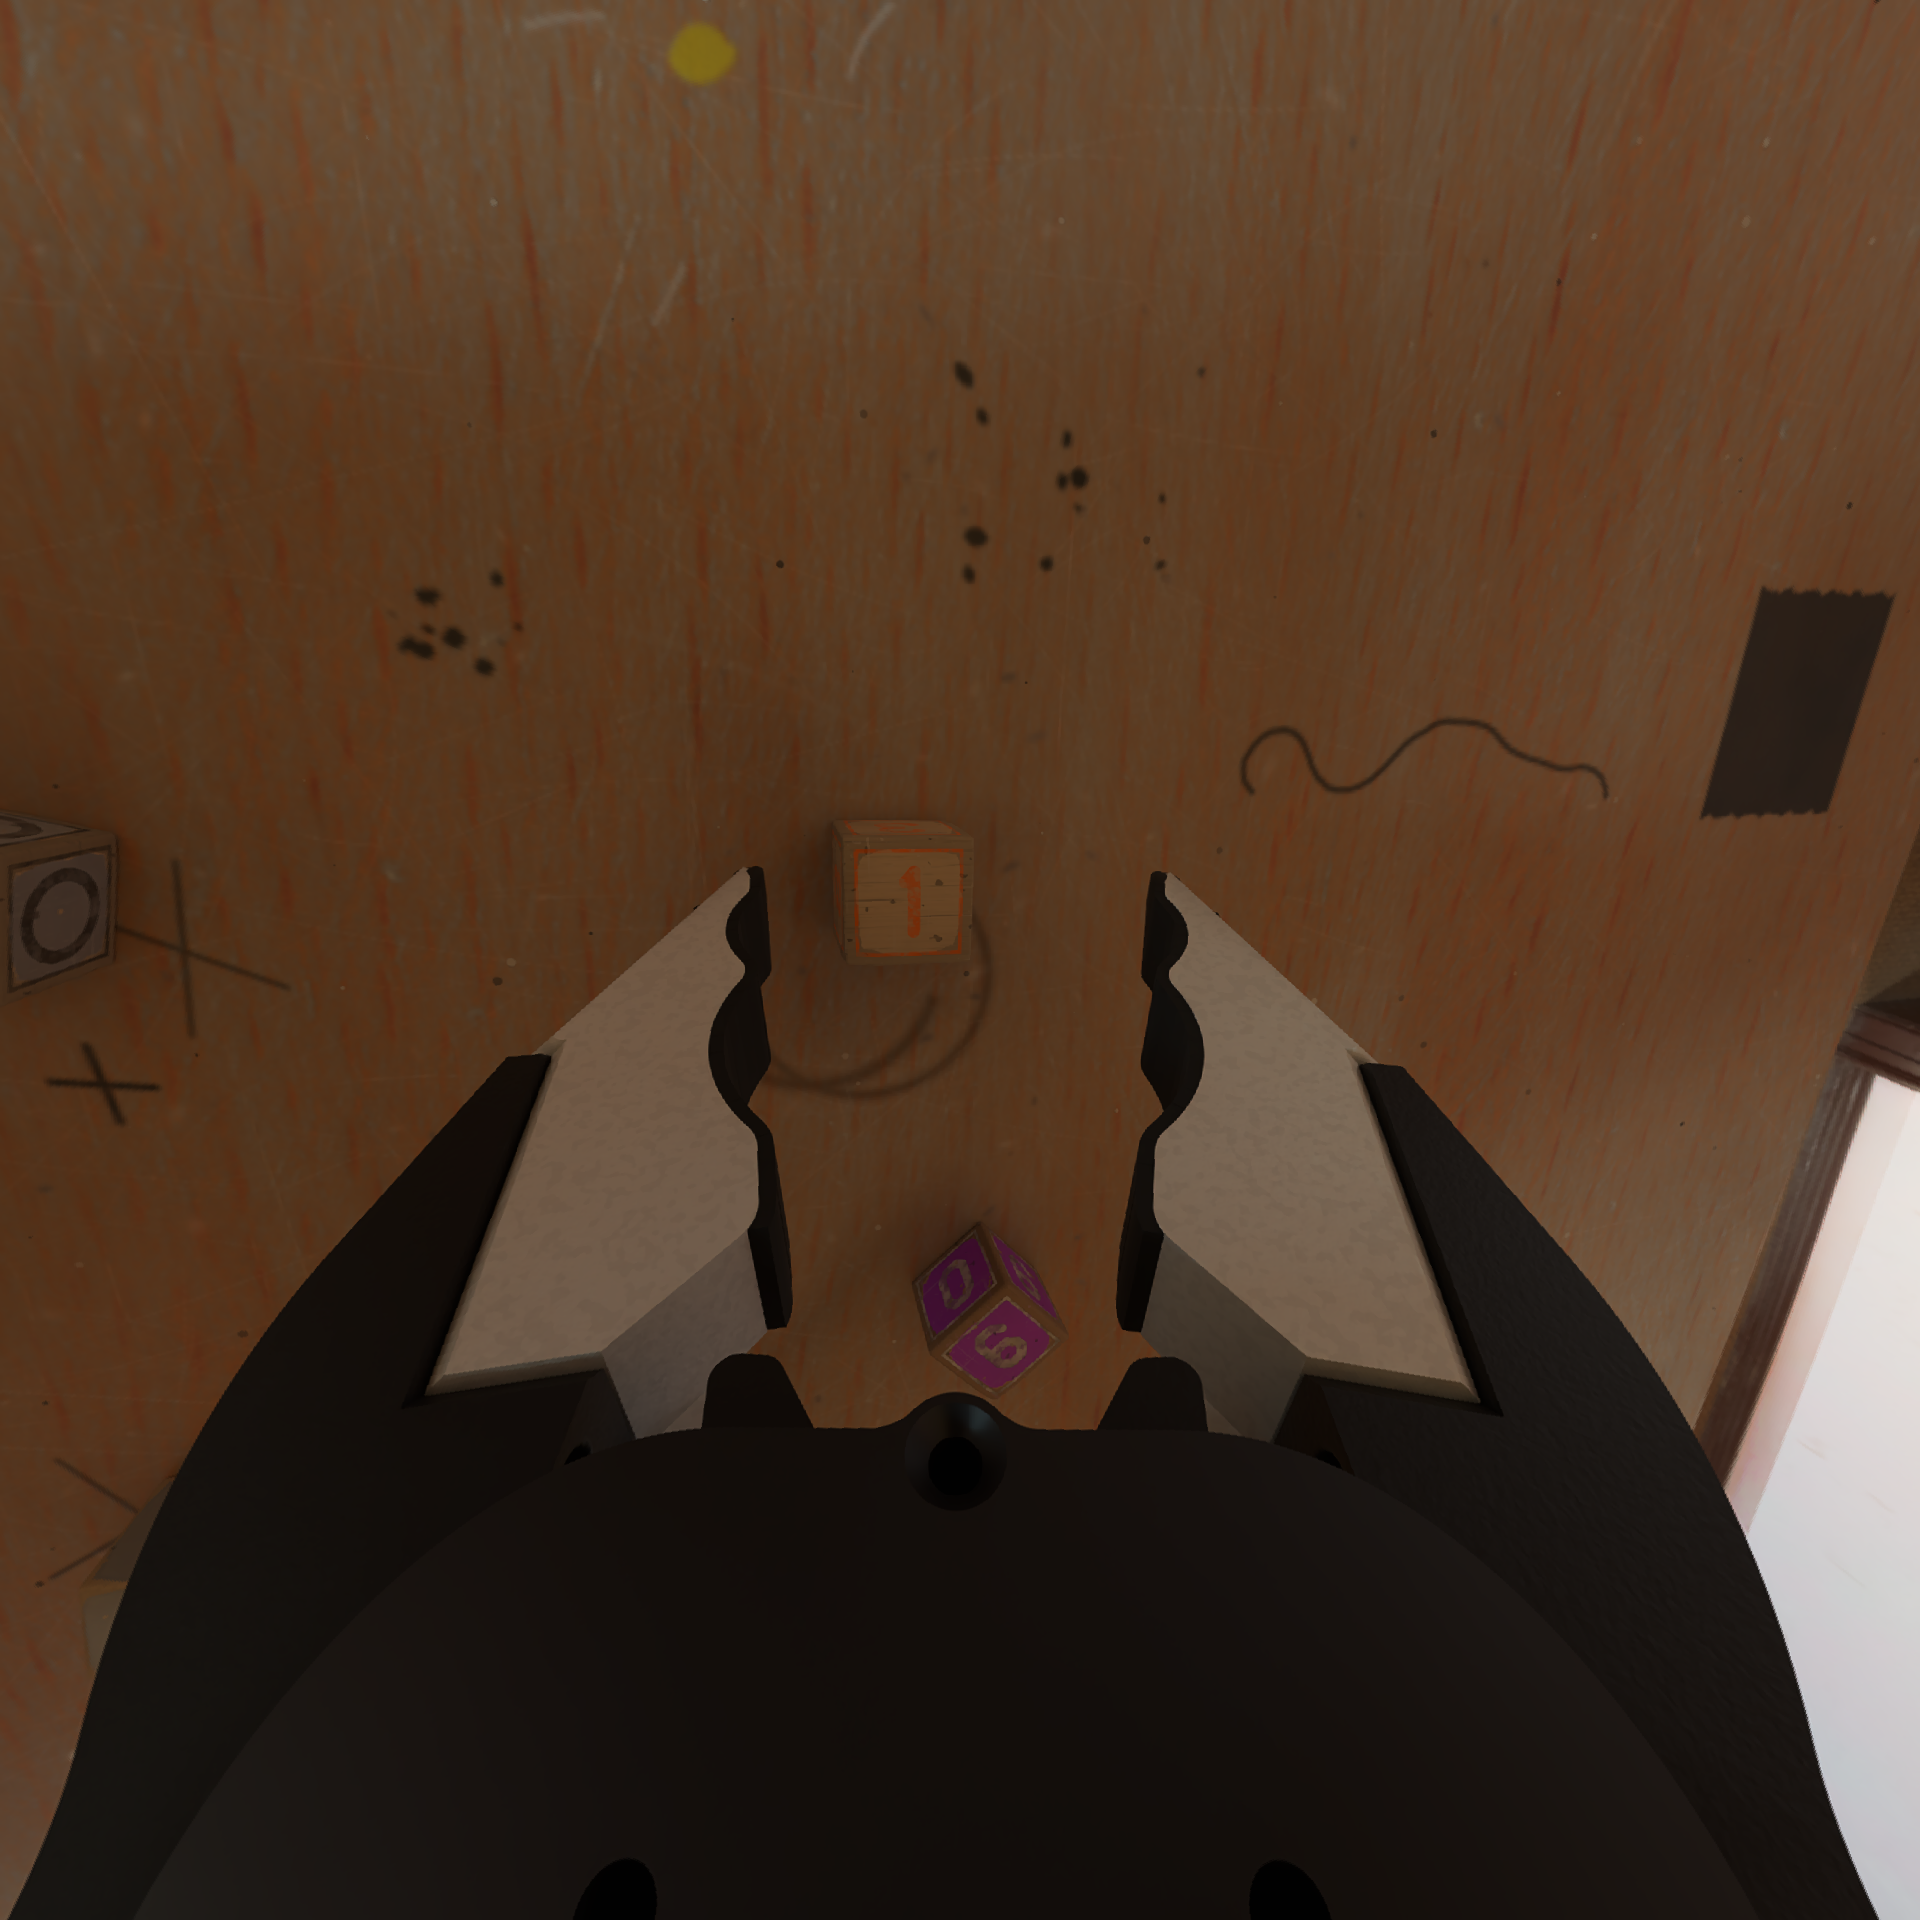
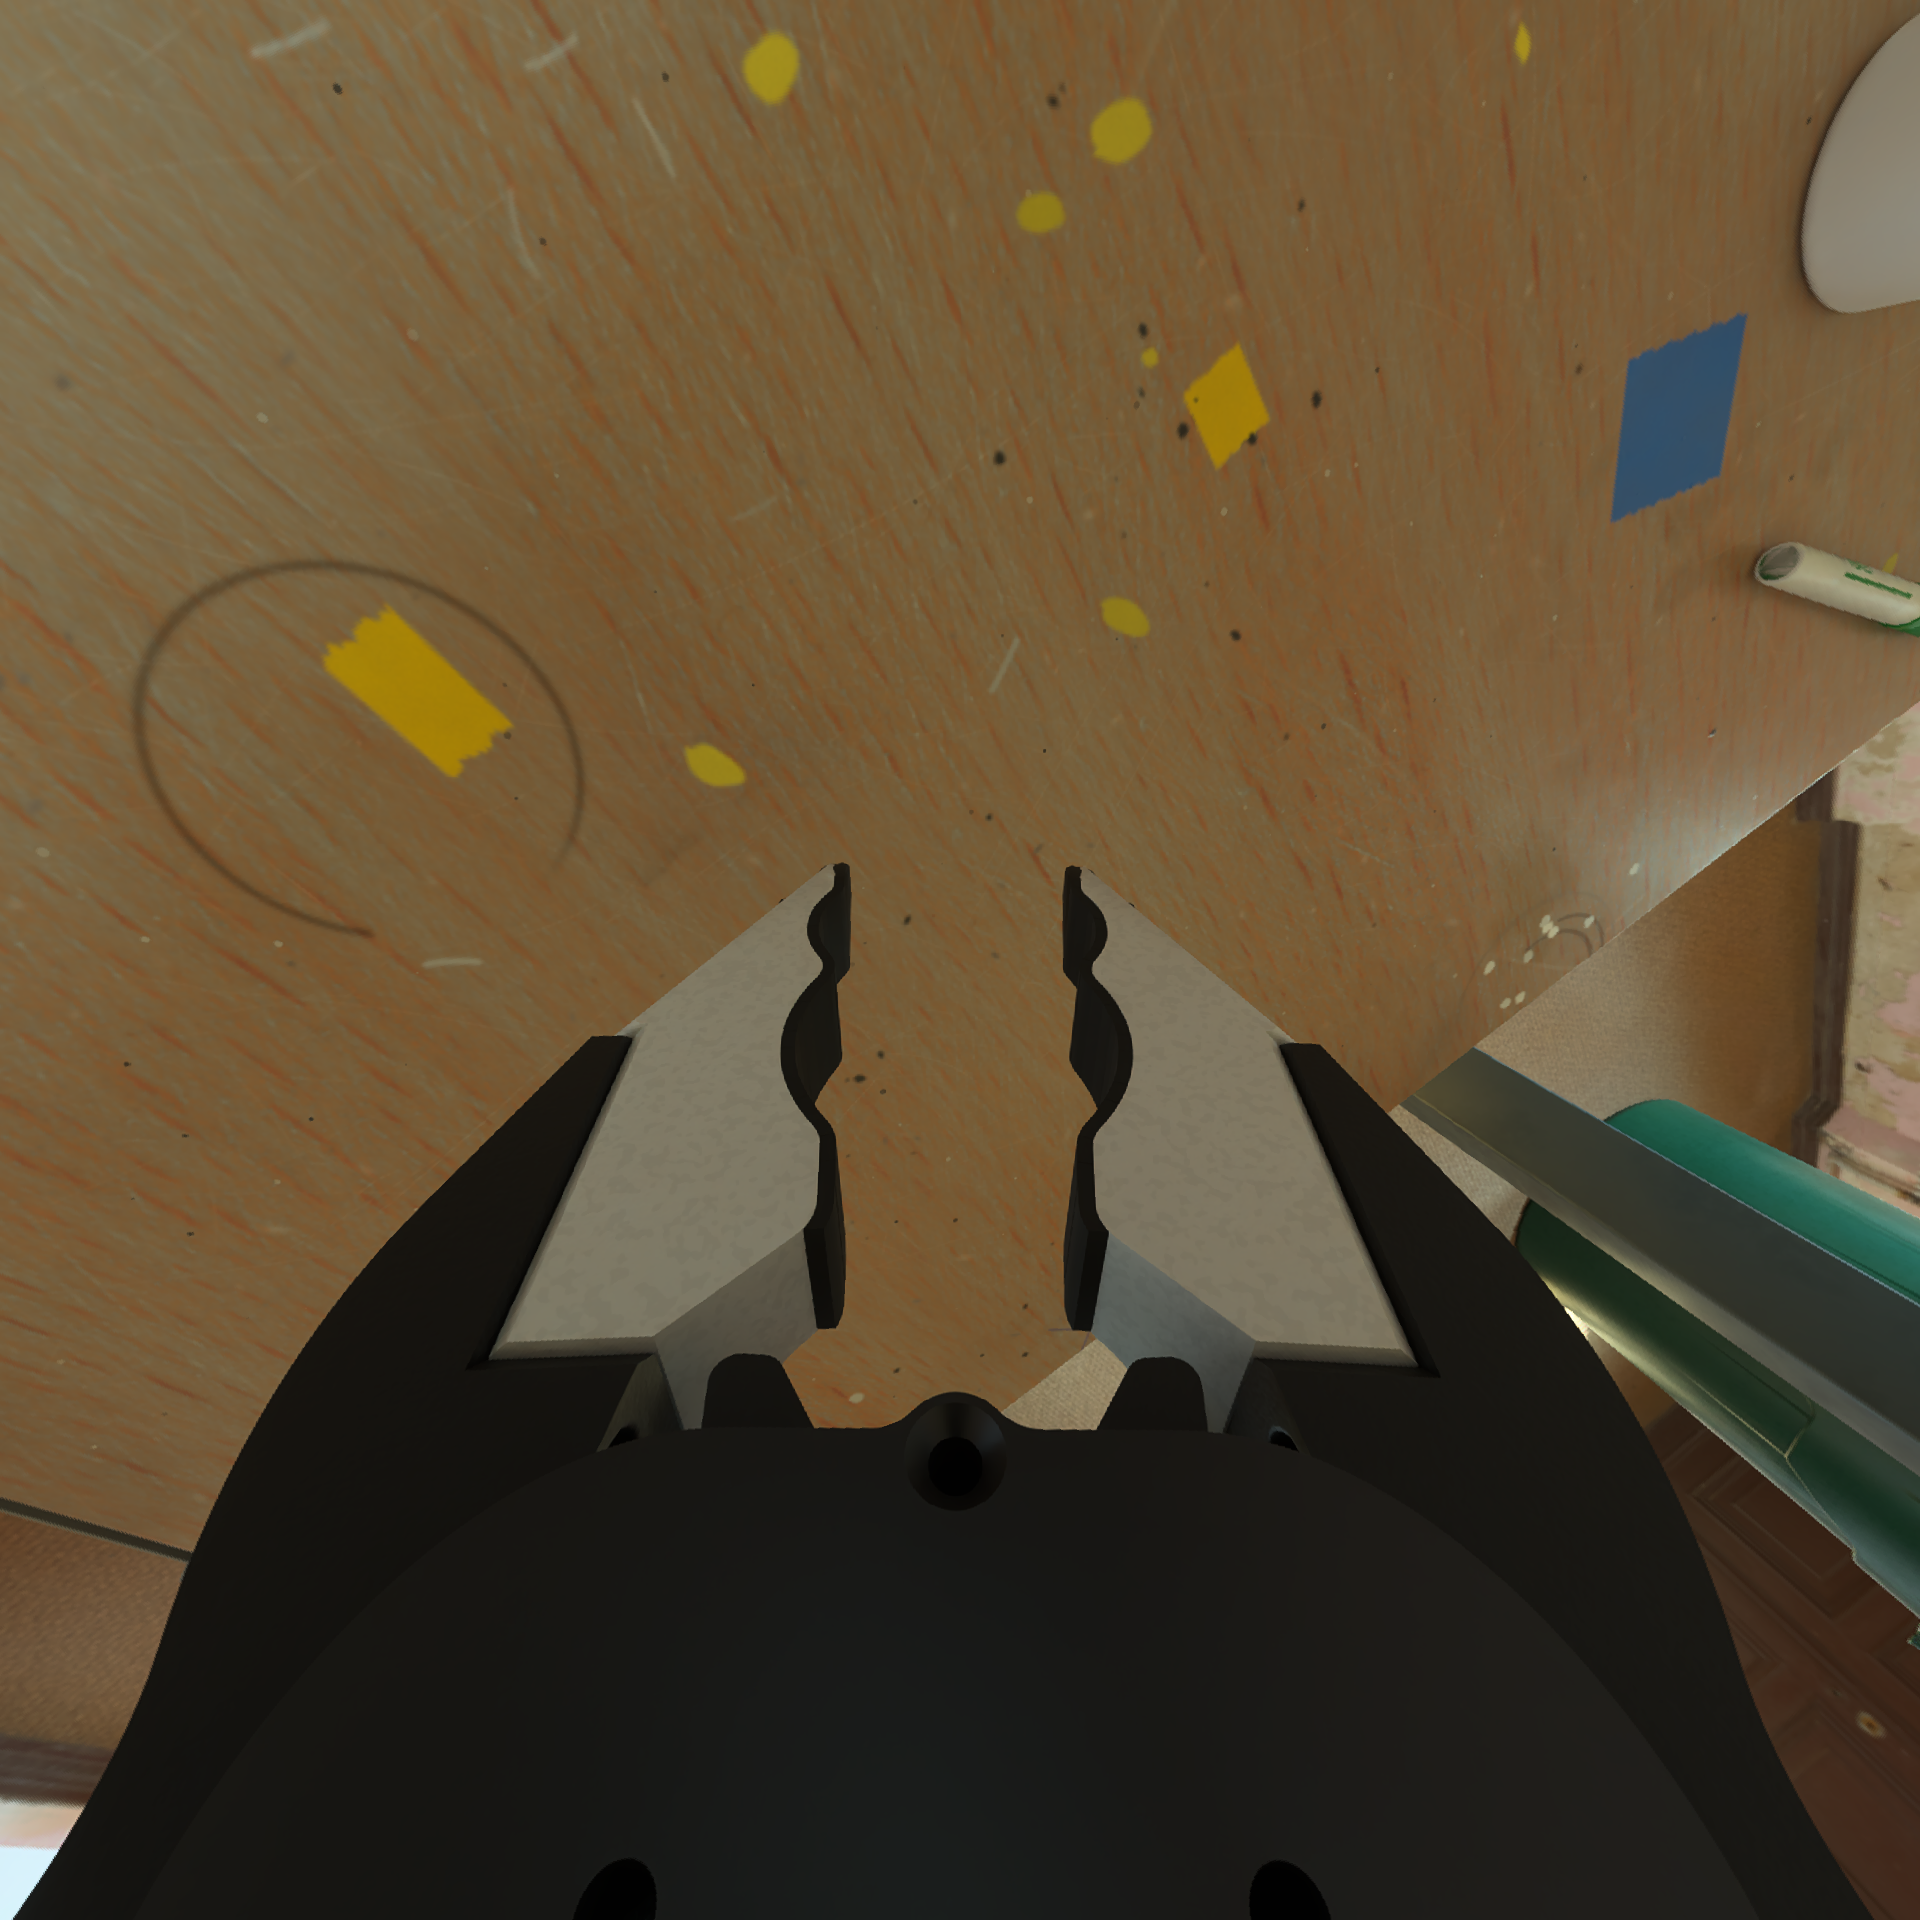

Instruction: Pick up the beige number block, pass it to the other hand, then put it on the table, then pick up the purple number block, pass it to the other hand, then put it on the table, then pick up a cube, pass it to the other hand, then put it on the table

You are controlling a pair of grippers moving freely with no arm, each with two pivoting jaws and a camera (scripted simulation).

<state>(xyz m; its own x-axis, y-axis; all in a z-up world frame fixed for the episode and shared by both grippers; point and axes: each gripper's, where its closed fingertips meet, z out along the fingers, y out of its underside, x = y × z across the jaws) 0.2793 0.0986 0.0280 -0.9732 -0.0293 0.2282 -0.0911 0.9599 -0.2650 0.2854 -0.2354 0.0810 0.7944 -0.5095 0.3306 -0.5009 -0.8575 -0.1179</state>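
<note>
- The beige number block (image 1: 902, 891) sits flat on the bench (image 1: 1351, 312), one orange-framed face turned up toward the left wrist camera, its edges roughly square to the view.
- It lies just ahead of the left hand-held gripper (image 1: 956, 883), slightly to the left of the line midway between the fingertips and below them; the gripper is not touching it.
- Being a cube, it has no long axis to favour; judging by its squared-up pose, the fingers could close across its two side faces after a small shift left and a descent.
- The left hand-held gripper has its jaws spread wide and empty, wider than the block.
- The purple number block (image 1: 987, 1311) rests on the bench nearer the gripper's base, seen between the fingers, turned corner-on.
- A grey-white cube (image 1: 57, 902) stands well to the left, at the picture's edge.
- The right hand-held gripper (image 2: 956, 883) is also parted and empty, with a narrower gap.
- The left is plainly the nearer one: none of the three blocks shows in the right wrist view.
- That view shows instead what the left misses: yellow tape (image 2: 416, 691), blue tape (image 2: 1675, 418), a white-and-green marker (image 2: 1839, 597) and the bench's edge.
</note>
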